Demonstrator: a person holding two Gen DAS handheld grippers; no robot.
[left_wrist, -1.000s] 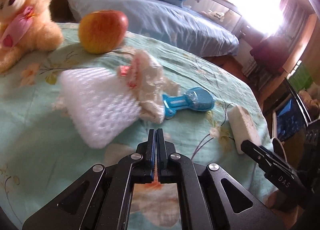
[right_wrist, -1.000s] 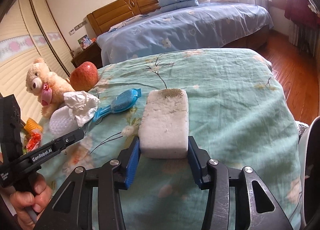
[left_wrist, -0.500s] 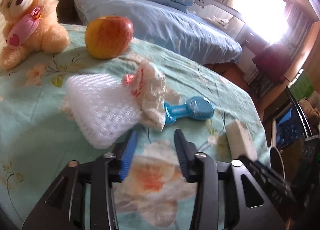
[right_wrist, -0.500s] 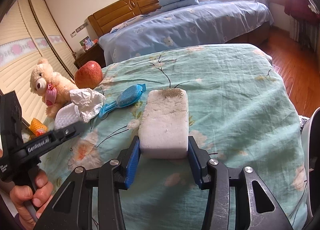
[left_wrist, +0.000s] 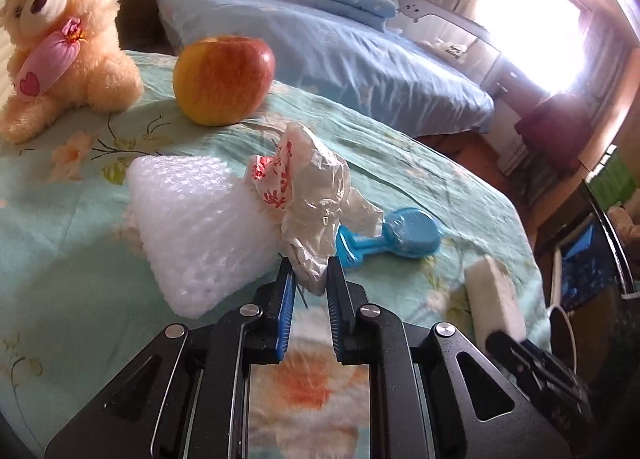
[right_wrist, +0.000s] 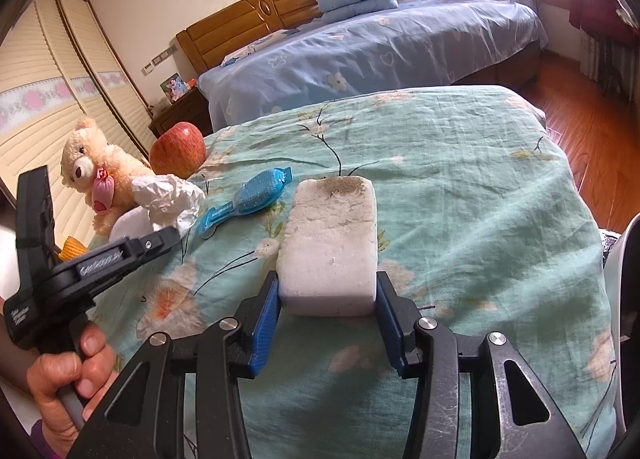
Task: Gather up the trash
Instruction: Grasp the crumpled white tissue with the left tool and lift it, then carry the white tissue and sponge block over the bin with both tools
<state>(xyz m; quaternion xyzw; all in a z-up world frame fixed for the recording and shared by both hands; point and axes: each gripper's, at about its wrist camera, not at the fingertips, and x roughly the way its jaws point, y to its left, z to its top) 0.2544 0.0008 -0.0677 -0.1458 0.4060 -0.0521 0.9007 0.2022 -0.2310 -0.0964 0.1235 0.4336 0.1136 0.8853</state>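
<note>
A crumpled white plastic wrapper (left_wrist: 312, 195) with red print lies on the teal floral cloth, leaning on a wad of white bubble wrap (left_wrist: 192, 223). My left gripper (left_wrist: 311, 273) is partly open, its jaws on either side of the wrapper's lower tip. My right gripper (right_wrist: 327, 291) is shut on a dirty white foam block (right_wrist: 330, 243) and holds it just above the cloth. The block also shows in the left wrist view (left_wrist: 496, 295). The wrapper shows in the right wrist view (right_wrist: 168, 199).
An apple (left_wrist: 224, 79), a teddy bear (left_wrist: 60, 39) and a blue plastic brush (left_wrist: 392, 239) rest on the cloth. An orange item (right_wrist: 72, 249) lies by the bear. A blue-covered bed (right_wrist: 380, 47) stands behind. A white rim (right_wrist: 624, 259) shows at the right.
My left gripper opened from fully shut, moved forward to the wrapper, and its jaws have narrowed around the wrapper's tip. My right gripper keeps hold of the foam block, nearly still.
</note>
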